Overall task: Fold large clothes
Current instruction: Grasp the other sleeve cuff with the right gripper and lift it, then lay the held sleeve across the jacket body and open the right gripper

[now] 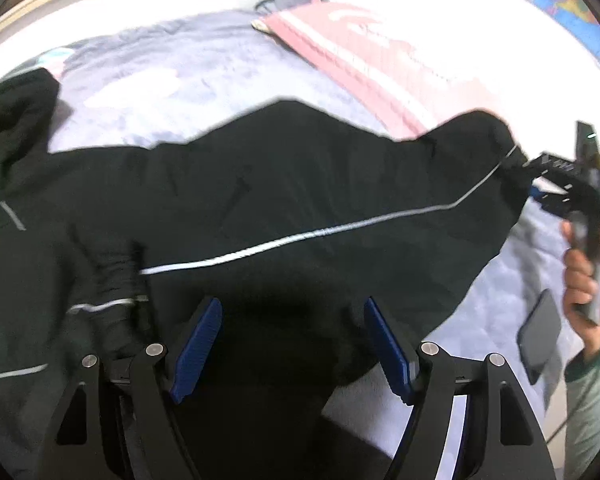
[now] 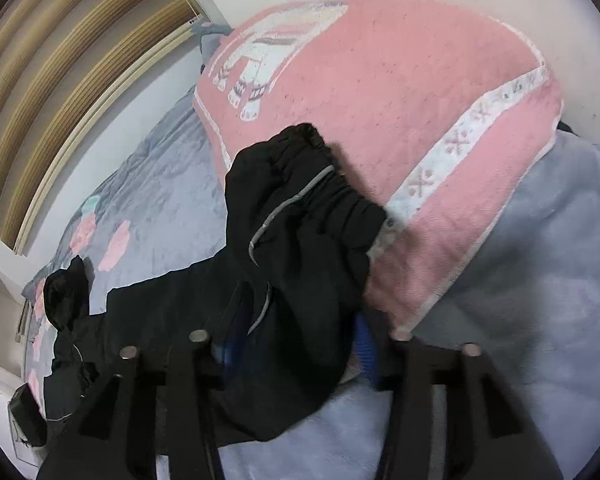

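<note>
Lavender bedding (image 1: 172,80) covered the bed beneath everything. Nearest, the left gripper (image 1: 292,344) stood with jaws wide apart over the black jacket (image 1: 300,200), pads pressing nothing. The jacket spread across the bed from nine to three o'clock. At three o'clock the right gripper (image 2: 296,344) had a gathered cuff between its pads; whether they pinched it I cannot tell. Farther, at one o'clock, lay a pink pillow (image 2: 400,100).

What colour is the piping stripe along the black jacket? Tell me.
Silvery grey piping on the black jacket; clearest in the left wrist view.
</note>
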Action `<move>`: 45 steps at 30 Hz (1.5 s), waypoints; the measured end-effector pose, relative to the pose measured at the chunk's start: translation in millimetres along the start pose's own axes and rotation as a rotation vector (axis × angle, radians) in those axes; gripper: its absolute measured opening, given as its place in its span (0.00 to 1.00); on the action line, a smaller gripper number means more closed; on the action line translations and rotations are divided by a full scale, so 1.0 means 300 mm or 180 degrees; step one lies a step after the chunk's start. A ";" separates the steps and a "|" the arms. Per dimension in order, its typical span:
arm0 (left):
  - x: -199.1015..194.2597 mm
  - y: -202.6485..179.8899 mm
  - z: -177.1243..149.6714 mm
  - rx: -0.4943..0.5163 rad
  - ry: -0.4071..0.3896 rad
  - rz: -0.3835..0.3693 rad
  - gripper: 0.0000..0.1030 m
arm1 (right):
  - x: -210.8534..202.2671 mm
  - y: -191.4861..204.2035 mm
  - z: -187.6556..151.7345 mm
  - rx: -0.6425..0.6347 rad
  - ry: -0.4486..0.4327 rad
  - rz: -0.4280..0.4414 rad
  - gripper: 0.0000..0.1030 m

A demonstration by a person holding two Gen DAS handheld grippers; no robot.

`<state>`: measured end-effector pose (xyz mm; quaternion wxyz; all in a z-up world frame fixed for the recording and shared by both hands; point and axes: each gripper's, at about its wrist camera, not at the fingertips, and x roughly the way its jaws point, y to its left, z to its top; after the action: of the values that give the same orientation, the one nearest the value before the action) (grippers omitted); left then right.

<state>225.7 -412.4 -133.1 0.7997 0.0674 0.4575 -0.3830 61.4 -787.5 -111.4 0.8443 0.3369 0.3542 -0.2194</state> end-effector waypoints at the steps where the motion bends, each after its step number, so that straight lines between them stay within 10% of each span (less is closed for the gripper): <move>1: -0.036 0.013 -0.001 -0.0001 -0.0057 0.0014 0.73 | 0.011 0.010 0.000 -0.0009 0.0022 -0.0031 0.45; 3: -0.100 0.042 -0.004 -0.0010 -0.0159 0.0077 0.73 | 0.012 0.047 -0.013 -0.0089 0.0000 -0.0074 0.15; 12: -0.421 0.263 -0.070 -0.0159 -0.0598 0.0417 0.73 | -0.127 0.503 -0.160 -0.0981 -0.0269 0.0152 0.15; 28: -0.744 0.640 -0.335 -0.0693 -0.0796 0.0609 0.73 | 0.073 1.341 -0.724 -0.2422 0.0322 0.0303 0.19; 36: -0.688 0.729 -0.400 -0.0903 -0.0568 0.0365 0.73 | 0.273 1.351 -0.895 -0.2691 0.0704 0.0106 0.42; 39: -0.661 0.730 -0.391 -0.0935 -0.0527 0.0214 0.73 | 0.223 1.347 -0.905 -0.2710 0.0731 0.0305 0.64; 45: -0.573 0.696 -0.302 -0.1040 -0.0444 -0.0282 0.73 | 0.028 1.279 -0.888 -0.2598 0.0464 0.0582 0.66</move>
<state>255.1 -130.6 -100.9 0.8121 -0.1104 0.4595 -0.3422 180.5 -336.0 -98.1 0.8972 0.0197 0.4395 0.0390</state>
